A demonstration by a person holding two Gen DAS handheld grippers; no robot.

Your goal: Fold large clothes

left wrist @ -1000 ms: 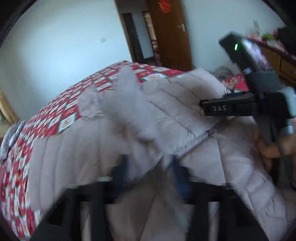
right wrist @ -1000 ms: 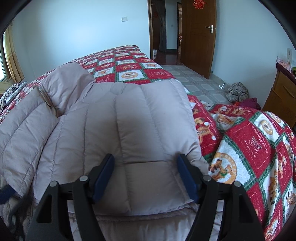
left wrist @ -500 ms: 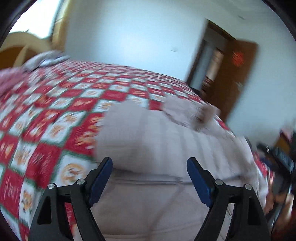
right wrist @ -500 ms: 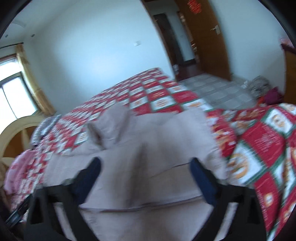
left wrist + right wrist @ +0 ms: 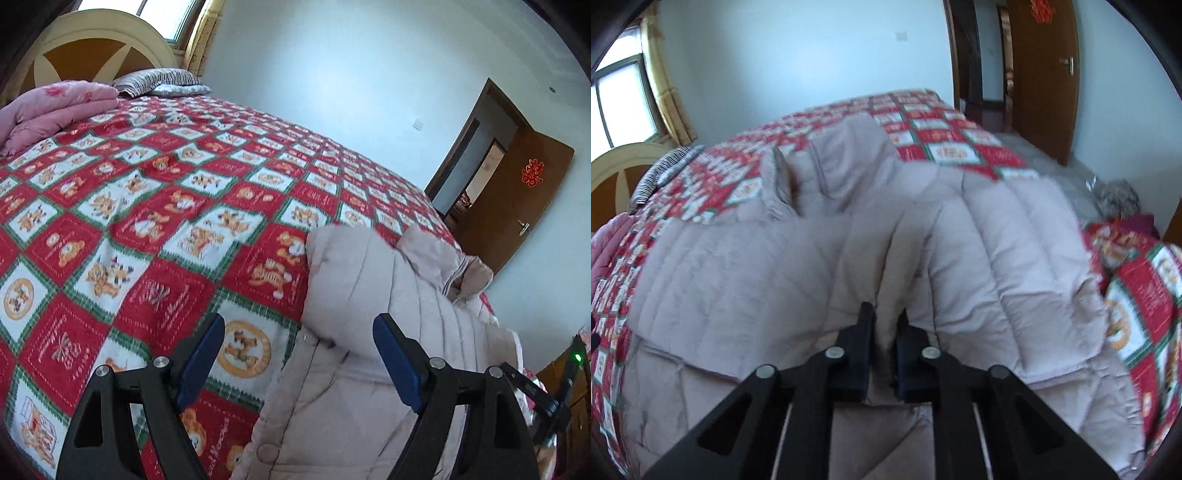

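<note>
A large beige quilted coat (image 5: 849,266) lies spread on a bed with a red, white and green patchwork quilt (image 5: 155,206). My right gripper (image 5: 884,325) is shut on a pinched fold of the coat near its middle. My left gripper (image 5: 299,354) is open and empty, low over the coat's left edge (image 5: 354,295), with the folded sleeve between its fingers' line of sight. The other gripper's body (image 5: 546,398) shows at the far right of the left wrist view.
A pink folded duvet (image 5: 48,107) and a striped pillow (image 5: 162,81) lie at the headboard (image 5: 92,48). An open brown door (image 5: 517,206) stands past the bed's far side. A wooden dresser (image 5: 576,398) and clothes on the floor (image 5: 1119,199) are to the right.
My left gripper has let go of the coat sleeve, opened and swung to the left. My right gripper has shut on a fold of the coat.
</note>
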